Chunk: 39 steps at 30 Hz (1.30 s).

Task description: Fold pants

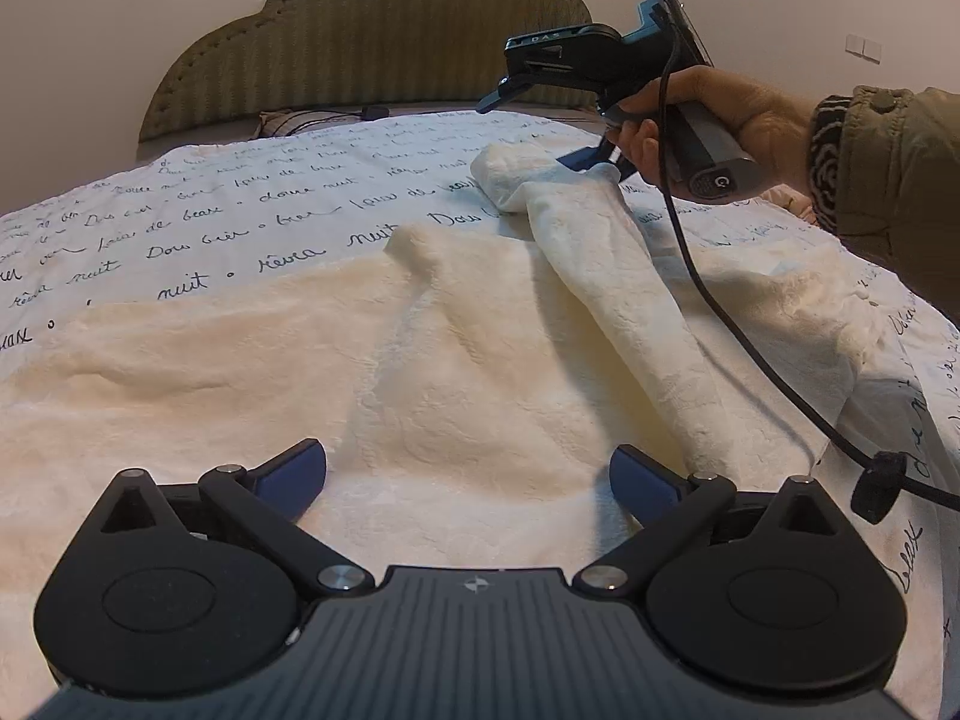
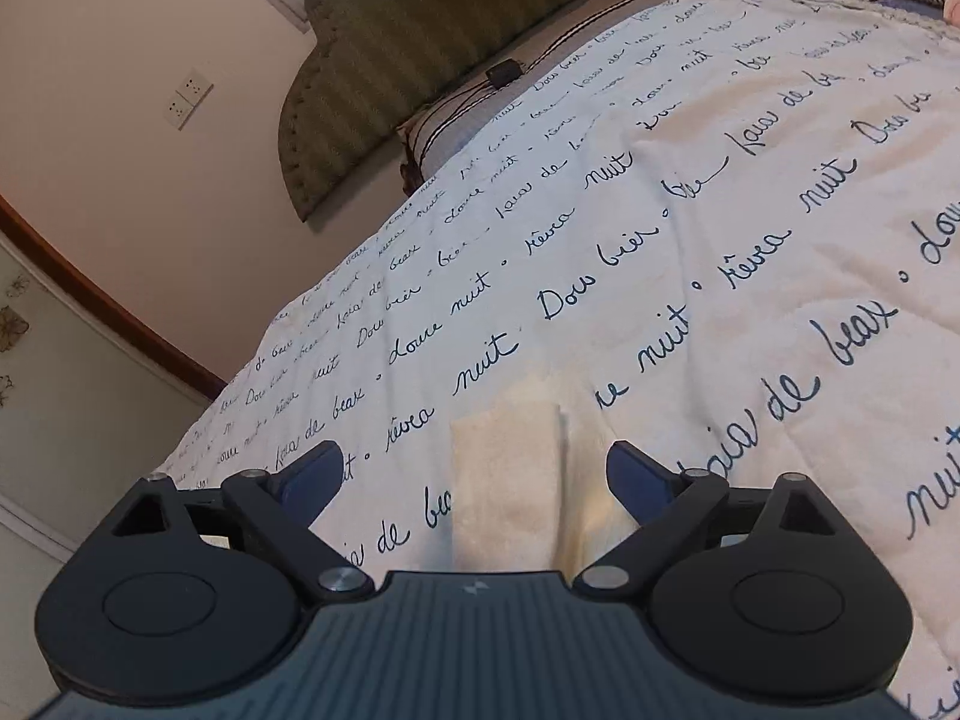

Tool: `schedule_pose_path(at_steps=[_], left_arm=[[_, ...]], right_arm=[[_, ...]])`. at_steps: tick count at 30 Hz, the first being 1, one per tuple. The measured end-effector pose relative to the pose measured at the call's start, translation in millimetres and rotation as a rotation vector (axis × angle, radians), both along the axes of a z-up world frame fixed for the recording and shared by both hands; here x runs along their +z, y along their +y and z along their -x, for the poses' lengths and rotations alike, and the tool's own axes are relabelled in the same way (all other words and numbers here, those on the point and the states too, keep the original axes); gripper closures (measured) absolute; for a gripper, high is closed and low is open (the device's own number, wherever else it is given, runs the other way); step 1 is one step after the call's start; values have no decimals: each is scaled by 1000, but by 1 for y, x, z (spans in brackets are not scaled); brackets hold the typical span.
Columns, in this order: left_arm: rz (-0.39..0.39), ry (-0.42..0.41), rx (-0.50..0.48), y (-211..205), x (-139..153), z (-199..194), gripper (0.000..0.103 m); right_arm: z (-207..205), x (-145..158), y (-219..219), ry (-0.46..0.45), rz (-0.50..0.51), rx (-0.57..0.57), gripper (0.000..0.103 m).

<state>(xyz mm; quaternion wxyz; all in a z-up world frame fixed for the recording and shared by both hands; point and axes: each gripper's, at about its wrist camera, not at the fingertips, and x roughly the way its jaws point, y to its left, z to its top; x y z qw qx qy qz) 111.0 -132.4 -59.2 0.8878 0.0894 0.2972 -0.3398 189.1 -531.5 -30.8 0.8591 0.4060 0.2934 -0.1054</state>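
Left wrist: both jaws spread, cream pants (image 1: pixel 480 360) on script-printed bedspread (image 1: pixel 240 204), green headboard (image 1: pixel 372 42) behind.

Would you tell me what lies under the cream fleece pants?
The cream pants lie on the script-printed bedspread, which shows all around them. The covered part cannot be seen.

Pants (image 1: pixel 468 360): cream, fluffy fleece, spread on the bed (image 1: pixel 240 222) over a script-printed cover. Main body lies mostly flat with soft wrinkles, filling the near part of the left wrist view. One leg (image 1: pixel 606 276) is lifted off the rest, running up to the far right, its end raised. Right wrist view shows only that cuff end (image 2: pixel 510 480), a narrow strip over the cover.
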Motion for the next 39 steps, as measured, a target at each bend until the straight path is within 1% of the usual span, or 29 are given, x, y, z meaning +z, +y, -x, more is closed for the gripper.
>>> schedule_pose_path(at_steps=[1, 3, 4, 5, 8, 10, 11, 12, 13, 14, 17, 20, 21, 25, 27, 29, 31, 33, 34, 35, 37, 38, 39], left_arm=[[0, 0, 0, 0, 0, 0, 0], [0, 0, 0, 0, 0, 0, 0], [0, 0, 0, 0, 0, 0, 0], [0, 0, 0, 0, 0, 0, 0], [0, 0, 0, 0, 0, 0, 0], [0, 0, 0, 0, 0, 0, 0], [0, 0, 0, 0, 0, 0, 0], [0, 0, 0, 0, 0, 0, 0], [0, 0, 0, 0, 0, 0, 0], [0, 0, -1, 0, 0, 0, 0], [0, 0, -1, 0, 0, 0, 0], [0, 0, -1, 0, 0, 0, 0], [0, 0, -1, 0, 0, 0, 0], [2, 2, 0, 0, -1, 1, 0], [-4, -2, 0, -1, -2, 1, 0], [-10, -5, -1, -3, -3, 1, 0], [-14, -6, -2, -4, -3, 0, 0], [-19, -7, -2, -5, -4, 0, 0], [-20, -7, -2, -6, -4, 0, 0], [-21, -7, -2, -5, -3, -1, 0], [-21, -6, -2, -5, -3, 1, 0], [-22, -6, -3, -5, -2, 1, 0], [-22, -6, -3, -5, -2, 1, 0]], right_arm=[[-3, -1, 0, -18, -14, 8, 28], [-5, -1, 3, -48, -19, 36, 52], [-7, -1, 6, -53, -16, 65, 57], [-10, -1, 8, -39, -15, 88, 58], [-17, -7, 14, 43, 1, 115, 57], [-19, -10, 16, 57, 14, 124, 58], [-19, -11, 17, 61, 19, 136, 65], [-20, -10, 21, 68, 45, 147, 93], [-19, -7, 25, 76, 79, 152, 97], [-16, -3, 28, 69, 112, 144, 97], [7, 22, 33, 3, 196, 96, 97], [43, 55, 31, -59, 285, 17, 97], [60, 67, 28, -81, 308, -19, 97], [141, 103, 15, -177, 344, -152, 97], [185, 110, 12, -193, 336, -216, 97], [225, 105, 9, -155, 344, -284, 97], [259, 92, 6, -99, 322, -342, 97], [286, 68, 0, -29, 277, -392, 96], [296, 56, -5, -9, 238, -414, 96], [304, 44, -9, -4, 192, -432, 96], [312, 32, -15, -45, 126, -451, 96], [312, 34, -15, -86, 129, -440, 96], [311, 40, -12, -116, 158, -422, 97]])
